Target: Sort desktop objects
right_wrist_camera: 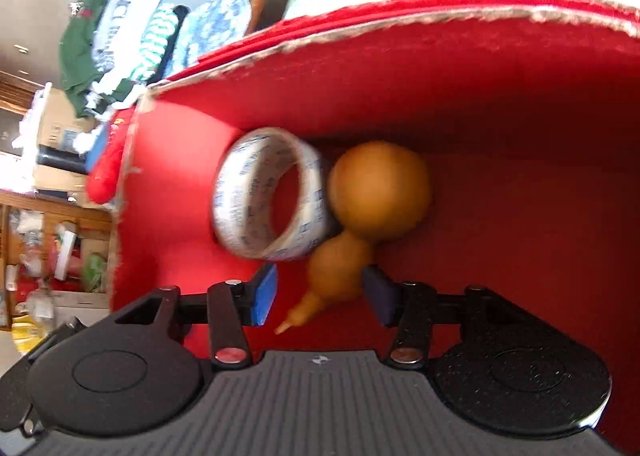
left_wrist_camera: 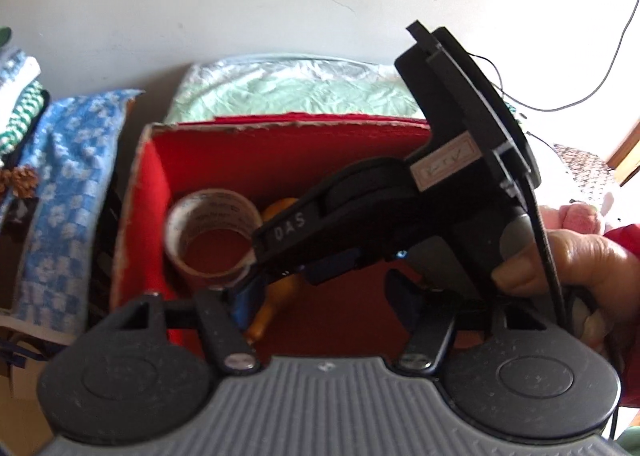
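Two things are already lodged in the red box point(right_wrist_camera: 500, 104): a tape roll point(right_wrist_camera: 268, 192) and a gourd point(right_wrist_camera: 372, 196), touching each other near the back-left corner; what is left outside cannot be told. The gourd's long axis runs from its big bulb at the back wall to its stem tip, pointed toward the right gripper point(right_wrist_camera: 320, 296), whose pads are spread on either side of the small bulb without pinching it. The left gripper point(left_wrist_camera: 320, 292) is held spread above the box, with nothing gripped.

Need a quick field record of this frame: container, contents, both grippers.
container: red box, open top, red-lined inside
contents: tape roll and orange gourd, side by side, touching
right gripper: open, inside the box, fingers either side of the gourd's narrow end
left gripper: open, holding nothing, above the box
hand: holds the right gripper's handle
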Demonstrator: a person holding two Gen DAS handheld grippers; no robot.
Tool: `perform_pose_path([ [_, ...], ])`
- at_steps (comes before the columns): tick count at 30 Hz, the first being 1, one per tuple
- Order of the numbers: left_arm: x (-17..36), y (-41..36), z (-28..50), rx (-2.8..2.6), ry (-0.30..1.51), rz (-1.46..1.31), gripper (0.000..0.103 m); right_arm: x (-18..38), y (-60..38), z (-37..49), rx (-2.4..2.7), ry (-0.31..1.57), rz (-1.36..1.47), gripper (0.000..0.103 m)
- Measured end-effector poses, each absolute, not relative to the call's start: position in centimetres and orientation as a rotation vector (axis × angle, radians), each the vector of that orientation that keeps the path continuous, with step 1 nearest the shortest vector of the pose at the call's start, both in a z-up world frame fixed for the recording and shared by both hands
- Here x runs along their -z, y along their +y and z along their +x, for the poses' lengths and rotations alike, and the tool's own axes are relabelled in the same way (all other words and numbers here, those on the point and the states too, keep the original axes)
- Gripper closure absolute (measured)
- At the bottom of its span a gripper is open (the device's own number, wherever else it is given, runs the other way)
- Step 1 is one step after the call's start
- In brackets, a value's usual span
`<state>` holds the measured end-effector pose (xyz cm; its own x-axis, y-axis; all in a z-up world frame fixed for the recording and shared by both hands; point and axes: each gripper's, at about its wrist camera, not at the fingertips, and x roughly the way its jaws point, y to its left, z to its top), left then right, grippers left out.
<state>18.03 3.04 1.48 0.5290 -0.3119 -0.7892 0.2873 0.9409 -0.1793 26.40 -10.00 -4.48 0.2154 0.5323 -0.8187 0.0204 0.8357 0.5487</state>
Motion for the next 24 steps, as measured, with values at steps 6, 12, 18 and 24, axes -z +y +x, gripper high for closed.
perform_pose_path([
  [6,-0.6,2.2,18.5,0.364,0.957,-0.034,0.039,4.3,-12.0,26.8,-0.393,1.319,0.468,0.049],
  [12,1.0,2.6,18.8,0.31,1.026,-0.014,0.085,2.7,-14.0,25.7,-0.378,1.225,0.384,0.044],
  [18,-2.7,3.2,15.8,0.265,0.893,0.004,0.103,0.3,-16.0,22.1,-0.42,1.092,0.36,0.056],
  [24,-6.9,4.5,9.1,0.356,0.795,-0.003,0.092,-4.3,-17.7,14.7,-0.57,0.885,0.356,0.055],
])
